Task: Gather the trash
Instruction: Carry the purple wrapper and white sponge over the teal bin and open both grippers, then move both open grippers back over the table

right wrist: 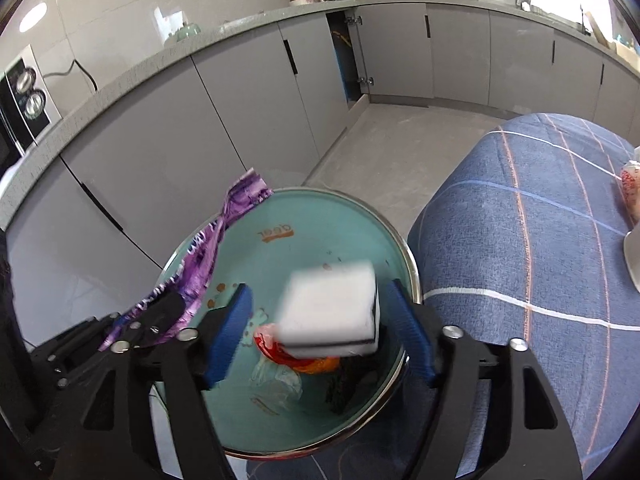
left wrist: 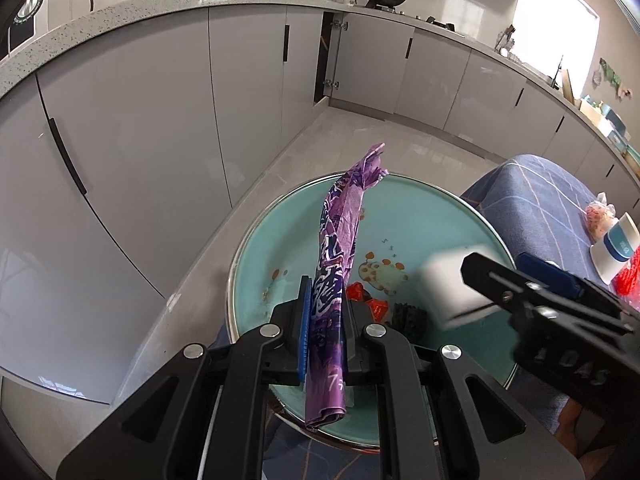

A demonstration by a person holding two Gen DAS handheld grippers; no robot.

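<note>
Left wrist — left gripper (left wrist: 325, 320) tilted down, clamping purple wrapper (left wrist: 340, 236) | right gripper (right wrist: 320, 332) wide — white box (right wrist: 332, 308) blurred, seemingly loose

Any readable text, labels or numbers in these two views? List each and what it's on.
"10AS": embossed on the right gripper body, left wrist view.
Orange lettering on the teal basin floor: upside down, roughly "goal", not certain.
White characters on the purple wrapper: crumpled, unreadable.
Label on the white container on the table: too small.
White box: blurred.
</note>
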